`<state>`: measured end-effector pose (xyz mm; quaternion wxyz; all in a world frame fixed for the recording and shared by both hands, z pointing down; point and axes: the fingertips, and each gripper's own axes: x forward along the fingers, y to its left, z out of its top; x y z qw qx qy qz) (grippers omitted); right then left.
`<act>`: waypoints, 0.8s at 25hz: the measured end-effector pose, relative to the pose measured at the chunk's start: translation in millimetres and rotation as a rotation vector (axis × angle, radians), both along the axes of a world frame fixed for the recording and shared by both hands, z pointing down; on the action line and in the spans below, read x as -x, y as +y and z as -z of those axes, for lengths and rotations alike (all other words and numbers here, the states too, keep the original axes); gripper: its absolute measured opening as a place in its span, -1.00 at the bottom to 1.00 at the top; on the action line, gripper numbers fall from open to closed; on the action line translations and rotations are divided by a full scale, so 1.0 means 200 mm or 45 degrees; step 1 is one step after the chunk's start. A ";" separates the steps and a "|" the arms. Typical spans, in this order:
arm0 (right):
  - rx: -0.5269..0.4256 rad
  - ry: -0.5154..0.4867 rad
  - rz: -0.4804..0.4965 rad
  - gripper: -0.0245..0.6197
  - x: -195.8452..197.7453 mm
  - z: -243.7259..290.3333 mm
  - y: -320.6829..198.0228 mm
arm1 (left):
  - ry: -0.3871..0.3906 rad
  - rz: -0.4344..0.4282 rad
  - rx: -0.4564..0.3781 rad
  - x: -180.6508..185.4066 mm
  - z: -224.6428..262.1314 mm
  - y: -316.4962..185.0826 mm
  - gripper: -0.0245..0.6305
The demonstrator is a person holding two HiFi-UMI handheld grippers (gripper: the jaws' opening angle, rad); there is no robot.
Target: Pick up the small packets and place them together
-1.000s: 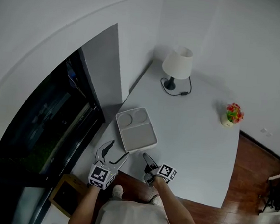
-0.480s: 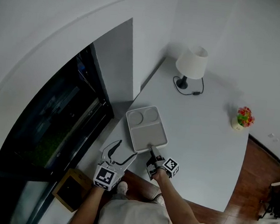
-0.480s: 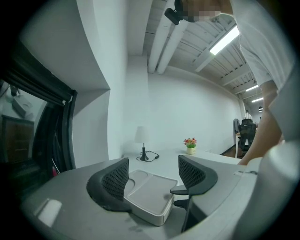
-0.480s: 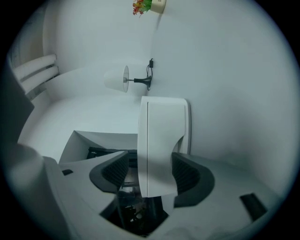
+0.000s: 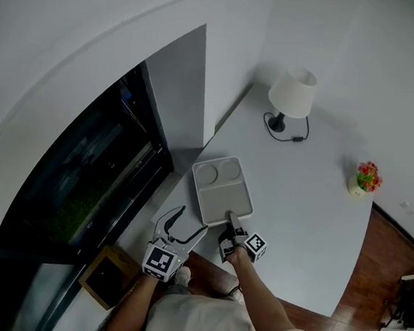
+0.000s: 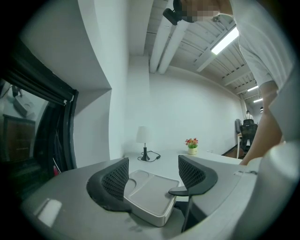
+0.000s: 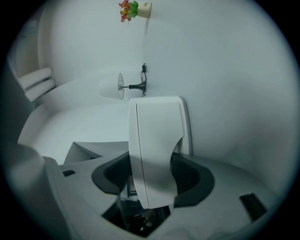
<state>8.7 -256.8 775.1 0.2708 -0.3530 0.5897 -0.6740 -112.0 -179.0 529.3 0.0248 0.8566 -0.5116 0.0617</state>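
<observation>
No small packets show in any view. A white compartment tray [image 5: 223, 192] lies near the table's front left corner. My right gripper [image 5: 229, 218] is at the tray's near edge, rolled onto its side. In the right gripper view the tray [image 7: 157, 136] fills the gap of the right gripper [image 7: 150, 173], with both pads against it. My left gripper [image 5: 191, 221] hangs open just left of the tray's near corner, holding nothing. In the left gripper view the tray [image 6: 150, 197] lies beyond the spread jaws of the left gripper [image 6: 153, 176].
A white table lamp [image 5: 292, 93] with a black cord stands at the table's far end. A small flower pot [image 5: 366, 176] sits near the right edge. A dark window [image 5: 81, 185] runs along the left. A dark box [image 5: 108, 286] lies on the floor below.
My right gripper has moved forward to the tray's near edge and rolled onto its side, with the tray's rim now between its jaws. The left gripper has stayed put.
</observation>
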 end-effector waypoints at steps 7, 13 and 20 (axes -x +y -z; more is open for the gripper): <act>-0.007 -0.106 -0.035 -0.15 0.01 0.07 0.04 | 0.004 0.022 0.008 0.00 -0.01 0.01 0.09; -0.026 -0.063 -0.012 -0.20 -0.02 0.06 0.08 | 0.002 0.025 0.020 -0.01 -0.03 0.04 0.09; -0.013 -0.026 0.002 -0.37 -0.07 0.03 0.15 | 0.005 0.006 0.009 -0.05 -0.02 0.04 0.09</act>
